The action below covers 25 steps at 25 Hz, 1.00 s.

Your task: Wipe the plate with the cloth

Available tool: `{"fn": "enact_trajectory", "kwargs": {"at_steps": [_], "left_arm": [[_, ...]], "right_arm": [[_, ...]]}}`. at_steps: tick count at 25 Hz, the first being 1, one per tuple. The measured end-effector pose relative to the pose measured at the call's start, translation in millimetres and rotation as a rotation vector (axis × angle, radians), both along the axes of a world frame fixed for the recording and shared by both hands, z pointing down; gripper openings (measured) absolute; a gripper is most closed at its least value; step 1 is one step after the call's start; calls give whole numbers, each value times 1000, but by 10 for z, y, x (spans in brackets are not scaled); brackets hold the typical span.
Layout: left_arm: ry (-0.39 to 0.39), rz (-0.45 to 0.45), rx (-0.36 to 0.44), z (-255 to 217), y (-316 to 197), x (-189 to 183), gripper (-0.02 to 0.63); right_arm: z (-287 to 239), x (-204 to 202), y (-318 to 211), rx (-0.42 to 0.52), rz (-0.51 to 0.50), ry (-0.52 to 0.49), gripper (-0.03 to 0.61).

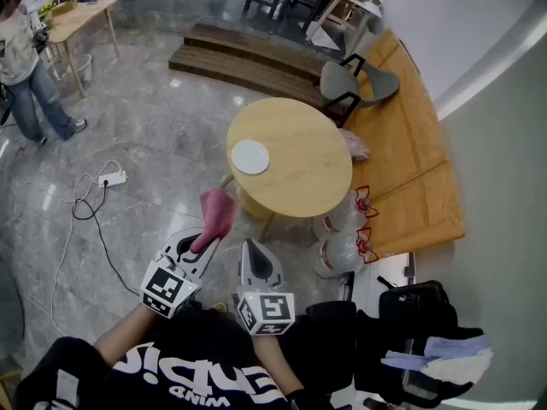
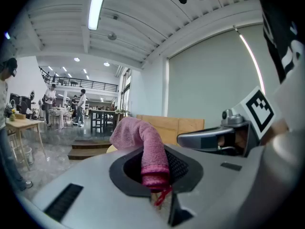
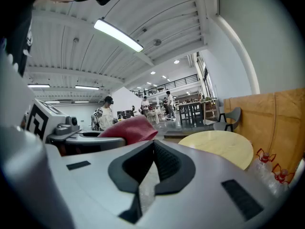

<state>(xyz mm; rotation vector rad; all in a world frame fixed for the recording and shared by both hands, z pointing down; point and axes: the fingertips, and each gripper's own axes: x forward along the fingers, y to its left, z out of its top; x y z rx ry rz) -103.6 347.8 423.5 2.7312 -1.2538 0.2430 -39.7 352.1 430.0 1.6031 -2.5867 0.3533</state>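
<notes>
Cloth (image 2: 145,144): pink, nubby; plate (image 1: 250,157): round.

Round light-wood bench (image 1: 299,165) in the middle of a grey polished floor (image 1: 154,118). Behind it there's a grey chair (image 1: 344,82) and two dark wooden steps (image 1: 244,58). A big tan board (image 1: 410,156) lies on its right, and clear bags with red ties (image 1: 342,229) sit just beside the bench, maybe bottles inside, hard to tell. White power strip (image 1: 114,178) and cable off to the left. Person in jeans (image 1: 26,67) stands by a small wooden table (image 1: 81,14).
</notes>
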Motion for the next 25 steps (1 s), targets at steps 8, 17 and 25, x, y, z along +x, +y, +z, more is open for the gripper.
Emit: {"fn": "enact_trajectory", "kwargs": {"at_steps": [8, 17, 25], "left_arm": [[-3, 10, 0, 34, -72, 7, 51], [-6, 17, -12, 62, -102, -48, 51], [-17, 46, 15, 161, -175, -181, 51]], "right_arm": [[32, -12, -64, -6, -2, -3, 23], [1, -76, -86, 9, -10, -40, 23], [36, -169, -149, -11, 1, -42, 23]]}}
